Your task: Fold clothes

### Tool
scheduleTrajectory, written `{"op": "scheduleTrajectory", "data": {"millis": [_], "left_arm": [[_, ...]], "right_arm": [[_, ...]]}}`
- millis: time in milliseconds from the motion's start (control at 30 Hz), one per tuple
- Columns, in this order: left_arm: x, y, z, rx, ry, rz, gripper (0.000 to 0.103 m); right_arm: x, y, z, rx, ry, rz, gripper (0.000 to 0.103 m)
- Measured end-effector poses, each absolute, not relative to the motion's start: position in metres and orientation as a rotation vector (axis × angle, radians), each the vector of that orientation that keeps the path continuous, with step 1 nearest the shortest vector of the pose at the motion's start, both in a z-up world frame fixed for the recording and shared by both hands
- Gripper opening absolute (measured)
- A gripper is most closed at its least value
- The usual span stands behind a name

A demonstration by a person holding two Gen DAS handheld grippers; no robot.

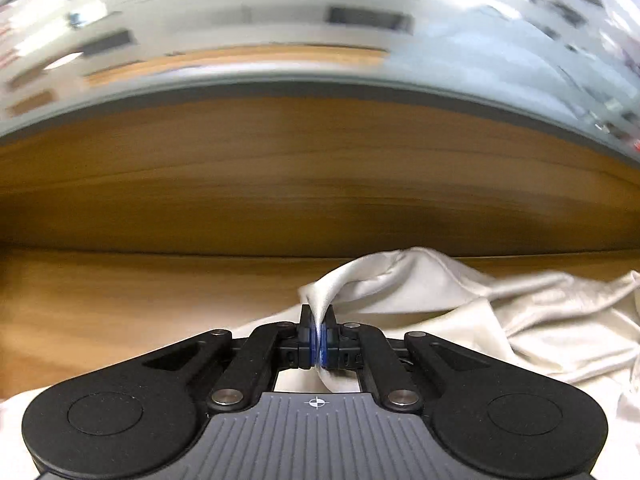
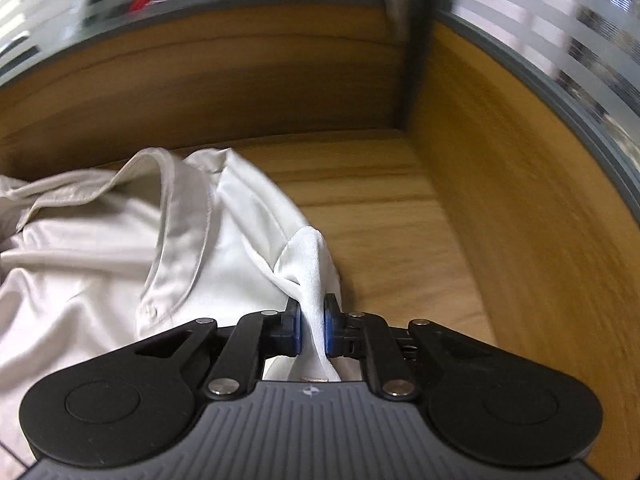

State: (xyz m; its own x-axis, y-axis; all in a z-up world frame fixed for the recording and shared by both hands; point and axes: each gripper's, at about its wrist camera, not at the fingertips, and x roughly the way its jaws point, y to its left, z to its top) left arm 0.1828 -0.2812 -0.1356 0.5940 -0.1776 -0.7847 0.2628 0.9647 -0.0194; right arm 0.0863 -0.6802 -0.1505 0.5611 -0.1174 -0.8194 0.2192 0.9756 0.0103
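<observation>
A white shirt (image 1: 500, 312) lies rumpled on the wooden table (image 1: 140, 300), spreading to the right in the left wrist view. My left gripper (image 1: 319, 322) is shut on a raised fold of its fabric, which sticks up between the blue pads. In the right wrist view the same white shirt (image 2: 100, 248) shows its collar (image 2: 180, 216) and a button placket at left. My right gripper (image 2: 312, 316) is shut on a bunched edge of the shirt that passes between its pads. Both views are blurred by motion.
A wooden back panel (image 1: 320, 168) rises behind the table. In the right wrist view a wooden side wall (image 2: 520, 200) meets the wooden back panel (image 2: 200, 92) in a corner at upper right, close to my right gripper. Bare tabletop (image 2: 380, 220) lies between shirt and side wall.
</observation>
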Motion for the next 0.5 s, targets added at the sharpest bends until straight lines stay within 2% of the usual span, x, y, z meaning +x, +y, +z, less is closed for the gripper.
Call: {"op": "scheduleTrajectory", "data": {"millis": [200, 500], "left_arm": [[0.160, -0.209, -0.110, 0.084, 0.876, -0.110, 0.005], [0.156, -0.167, -0.077, 0.060, 0.822, -0.014, 0.005]], "right_arm": [[0.130, -0.639, -0.151, 0.058, 0.944, -0.066, 0.010], [0.227, -0.575, -0.146, -0.059, 0.874, 0.062, 0.009]]}}
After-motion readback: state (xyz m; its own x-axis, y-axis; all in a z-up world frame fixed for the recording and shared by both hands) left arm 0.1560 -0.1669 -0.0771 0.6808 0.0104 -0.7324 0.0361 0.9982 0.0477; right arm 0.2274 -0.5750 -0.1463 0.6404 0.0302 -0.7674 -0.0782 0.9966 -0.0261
